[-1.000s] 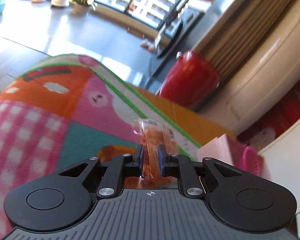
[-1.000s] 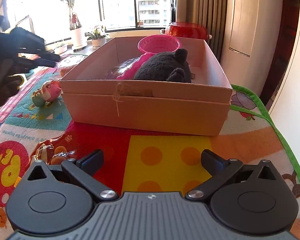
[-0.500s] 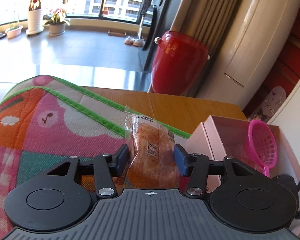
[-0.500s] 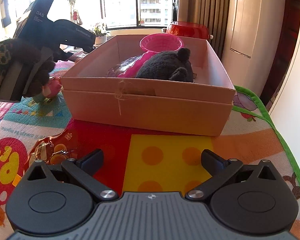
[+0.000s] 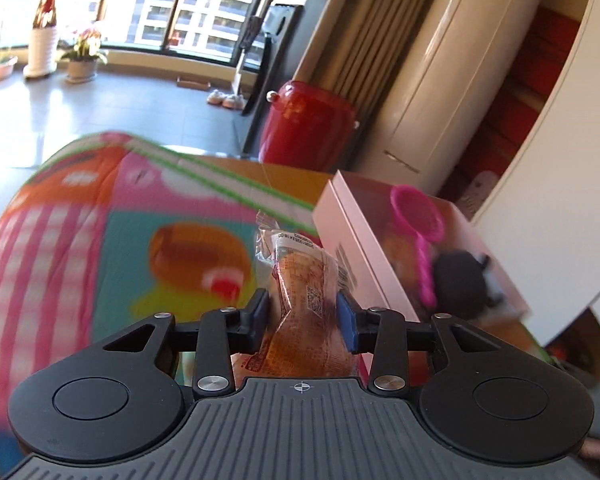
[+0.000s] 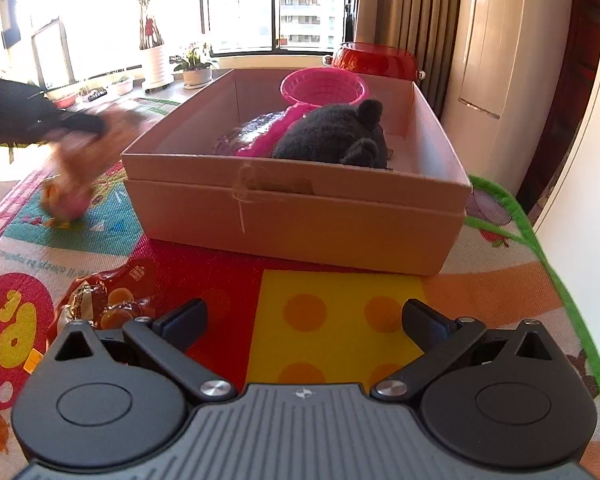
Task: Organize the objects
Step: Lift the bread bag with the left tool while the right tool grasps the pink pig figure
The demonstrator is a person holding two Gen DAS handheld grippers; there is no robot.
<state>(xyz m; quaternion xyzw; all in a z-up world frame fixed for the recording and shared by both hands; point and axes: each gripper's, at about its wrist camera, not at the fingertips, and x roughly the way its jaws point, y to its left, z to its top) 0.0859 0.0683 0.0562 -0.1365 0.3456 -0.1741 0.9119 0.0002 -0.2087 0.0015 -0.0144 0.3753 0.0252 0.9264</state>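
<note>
— While the left gripper (image 5: 302, 318) closes its jaws, what sits between them?
— An orange snack packet (image 5: 304, 300), both pads touching its sides, with the pink box (image 5: 352, 248) just beyond to the right.
— And the right gripper (image 6: 304, 320)?
— Spread wide, empty, with the box straight ahead and a red candy bag (image 6: 100, 300) by its left finger.

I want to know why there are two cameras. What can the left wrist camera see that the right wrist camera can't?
Only the left wrist view shows the orange snack packet sharply, between the closing left gripper jaws. Only the right wrist view shows the open, empty right gripper and a red candy bag on the mat. Both show the cardboard box with the pink basket and dark plush toy inside.
</note>
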